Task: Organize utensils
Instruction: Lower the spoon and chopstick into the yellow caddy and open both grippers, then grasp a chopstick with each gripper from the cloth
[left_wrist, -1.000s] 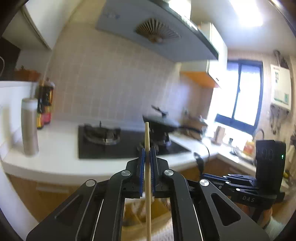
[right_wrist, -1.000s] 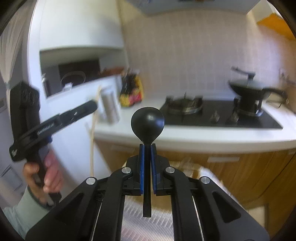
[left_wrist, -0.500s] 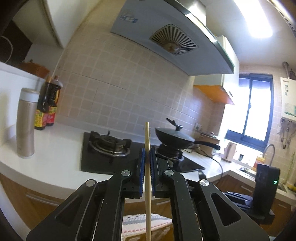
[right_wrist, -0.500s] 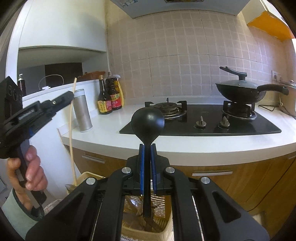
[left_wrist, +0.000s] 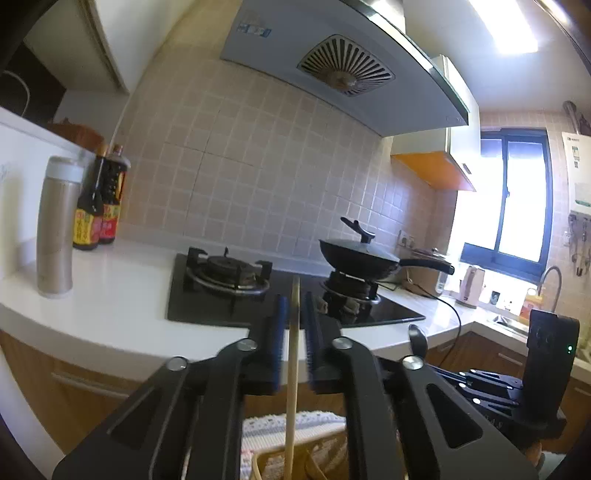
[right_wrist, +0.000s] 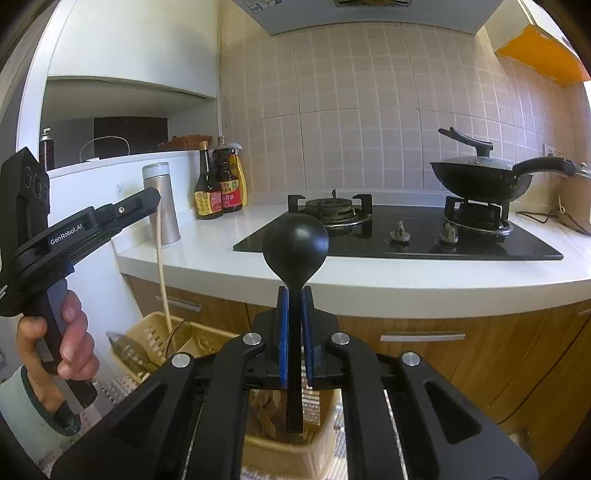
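Observation:
My left gripper (left_wrist: 294, 325) has its jaws parted, with a gap on each side of a pale wooden chopstick (left_wrist: 291, 387) that stands upright between them. In the right wrist view the left gripper (right_wrist: 149, 197) shows at the left, and the chopstick (right_wrist: 161, 273) reaches down into a yellow slatted utensil basket (right_wrist: 155, 332). My right gripper (right_wrist: 294, 325) is shut on the handle of a black ladle (right_wrist: 295, 240), bowl up, over the basket's near compartment (right_wrist: 280, 443).
A white counter (right_wrist: 406, 280) carries a black gas hob (right_wrist: 399, 240), a black wok (right_wrist: 480, 177), a steel flask (right_wrist: 162, 203) and sauce bottles (right_wrist: 218, 184). Wooden cabinet doors (right_wrist: 480, 354) lie below. A patterned cloth (left_wrist: 295, 428) lies under the basket.
The left jaws have parted off the chopstick, which has dropped lower into the basket. Both grippers have come closer to the counter and lower over the basket. The right grip is unchanged.

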